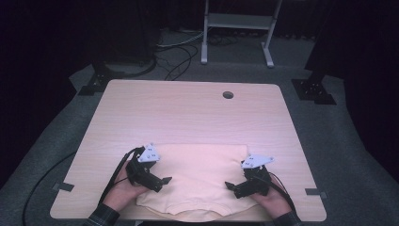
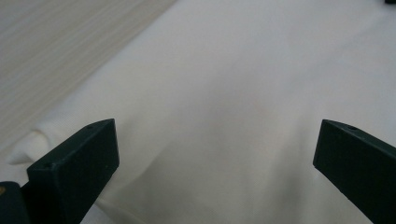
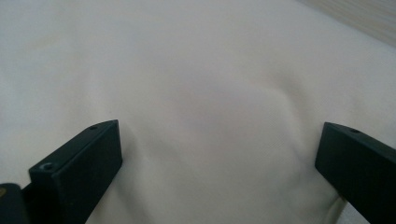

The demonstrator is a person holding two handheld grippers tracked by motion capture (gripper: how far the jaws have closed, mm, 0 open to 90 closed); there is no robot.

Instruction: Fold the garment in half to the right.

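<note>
At the near edge of the light wooden counter (image 1: 188, 108) lies a cream-coloured folded fabric garment (image 1: 197, 176), seemingly a sweatshirt; its ribbed hem or collar band hangs slightly over the edge toward the person. The left gripper (image 1: 160, 181) sits over the garment's left side and the right gripper (image 1: 233, 187) over its right side, each held in a hand coming in from below, and they point inward toward each other. In both gripper views the black jaws stand spread wide, with nothing between them but smooth cloth close beneath.

Judging from this, the step in hand is the approach for a two-sided grasp, probably to fold or lift the garment; no cloth is pinched yet. The next move calls for lowering each pair of jaws onto the fabric near the side edges, gathering a ridge of cloth and closing on it evenly, so that both sides rise together.

The garment lies flat as a rough rectangle, its long axis running left to right along the counter's front edge, with the banded end toward the person. Beyond it the counter is bare wood up to a small round cable hole (image 1: 228, 94) near the far edge.
</note>
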